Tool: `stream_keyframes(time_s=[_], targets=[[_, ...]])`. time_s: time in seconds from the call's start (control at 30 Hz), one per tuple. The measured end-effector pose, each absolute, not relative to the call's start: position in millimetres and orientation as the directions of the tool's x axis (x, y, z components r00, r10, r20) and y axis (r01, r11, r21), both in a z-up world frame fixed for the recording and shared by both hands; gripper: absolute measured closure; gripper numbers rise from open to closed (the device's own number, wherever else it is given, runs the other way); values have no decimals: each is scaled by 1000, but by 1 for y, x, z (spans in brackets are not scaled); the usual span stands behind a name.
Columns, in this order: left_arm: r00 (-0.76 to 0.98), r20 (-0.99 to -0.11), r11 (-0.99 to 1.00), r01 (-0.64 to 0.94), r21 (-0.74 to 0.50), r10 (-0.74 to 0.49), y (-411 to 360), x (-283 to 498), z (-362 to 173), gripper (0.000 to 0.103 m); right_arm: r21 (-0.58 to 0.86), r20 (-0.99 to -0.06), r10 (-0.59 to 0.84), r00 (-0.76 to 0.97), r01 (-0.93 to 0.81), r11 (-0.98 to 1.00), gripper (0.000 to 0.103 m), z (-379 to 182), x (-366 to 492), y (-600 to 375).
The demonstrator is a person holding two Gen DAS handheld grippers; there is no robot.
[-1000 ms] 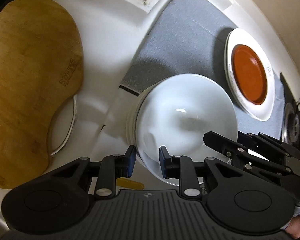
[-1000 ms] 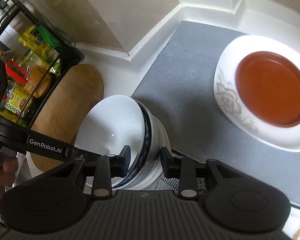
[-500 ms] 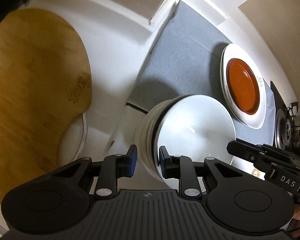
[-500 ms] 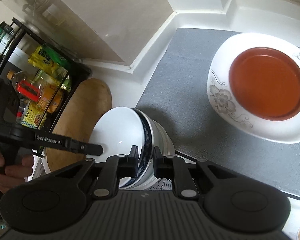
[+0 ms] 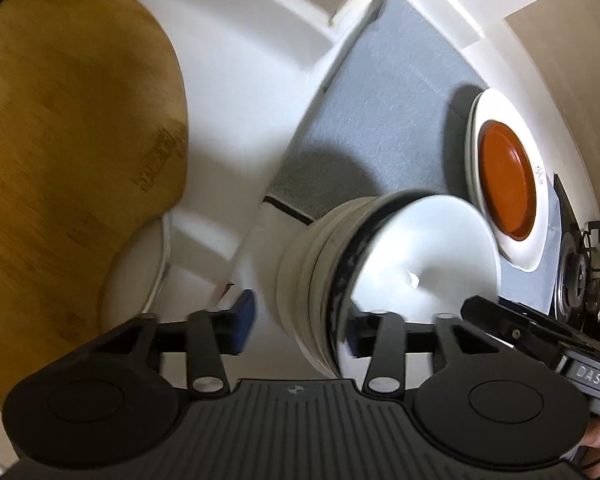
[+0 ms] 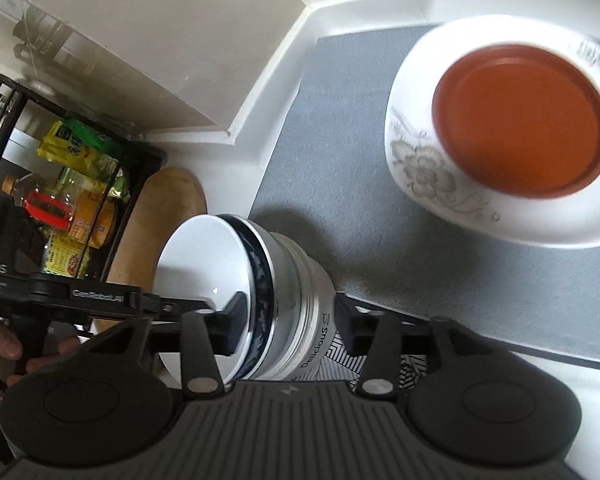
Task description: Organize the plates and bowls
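Observation:
A stack of white bowls (image 5: 412, 264), the top one with a dark blue rim band, stands at the near edge of the grey mat (image 5: 388, 112); it also shows in the right wrist view (image 6: 260, 292). My left gripper (image 5: 300, 324) is open, its fingers astride the stack's near rim. My right gripper (image 6: 288, 324) is open, astride the rim from the opposite side. An orange plate (image 6: 520, 120) lies on a white flowered plate (image 6: 420, 168) at the mat's far right; both also show in the left wrist view (image 5: 508, 184).
A wooden cutting board (image 5: 68, 152) lies on the white counter at the left, over a white plate (image 5: 140, 264). A black rack (image 6: 60, 192) with bottles and packets stands beyond it. A stove burner (image 5: 580, 272) sits past the mat.
Both grippers have opened wider around the bowl stack's rim. Both views have shifted and blurred a little; the bowl stack stays where it was.

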State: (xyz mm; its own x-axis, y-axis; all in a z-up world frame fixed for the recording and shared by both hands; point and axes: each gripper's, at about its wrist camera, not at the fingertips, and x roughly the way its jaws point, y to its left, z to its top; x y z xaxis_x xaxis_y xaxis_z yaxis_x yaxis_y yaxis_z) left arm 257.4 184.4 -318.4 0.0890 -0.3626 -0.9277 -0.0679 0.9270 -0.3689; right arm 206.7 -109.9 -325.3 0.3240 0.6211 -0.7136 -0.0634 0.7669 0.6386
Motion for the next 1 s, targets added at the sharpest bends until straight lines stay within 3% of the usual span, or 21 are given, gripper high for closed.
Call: stream_keyframes(time_s=[0.1, 0.23, 0.27, 0.33, 0.37, 0.6, 1.0], targets=[[73, -922, 920, -68, -385, -381, 183, 261, -334, 18, 697, -686, 662, 302, 9, 717, 31, -352, 210, -114], [79, -916, 915, -62, -399, -394, 182, 260, -338, 15, 797, -597, 751, 282, 98, 597, 30, -382, 208, -116], [84, -917, 917, -57, -394, -389, 181, 259, -337, 16, 796, -599, 748, 286, 108, 596, 29, -385, 206, -115], [98, -916, 919, -19, -393, -389, 175, 258, -330, 30, 778, -617, 734, 284, 84, 622, 31, -380, 205, -110], [97, -903, 908, 4, -419, -418, 171, 257, -326, 51, 767, -628, 725, 283, 65, 639, 34, -375, 205, -108], [87, -916, 920, 6, -392, -391, 164, 254, -317, 60, 720, -663, 686, 299, 6, 694, 58, -351, 204, -109], [79, -924, 927, -2, -375, -374, 152, 257, -303, 62, 693, -686, 649, 329, 22, 720, 61, -335, 200, -112]])
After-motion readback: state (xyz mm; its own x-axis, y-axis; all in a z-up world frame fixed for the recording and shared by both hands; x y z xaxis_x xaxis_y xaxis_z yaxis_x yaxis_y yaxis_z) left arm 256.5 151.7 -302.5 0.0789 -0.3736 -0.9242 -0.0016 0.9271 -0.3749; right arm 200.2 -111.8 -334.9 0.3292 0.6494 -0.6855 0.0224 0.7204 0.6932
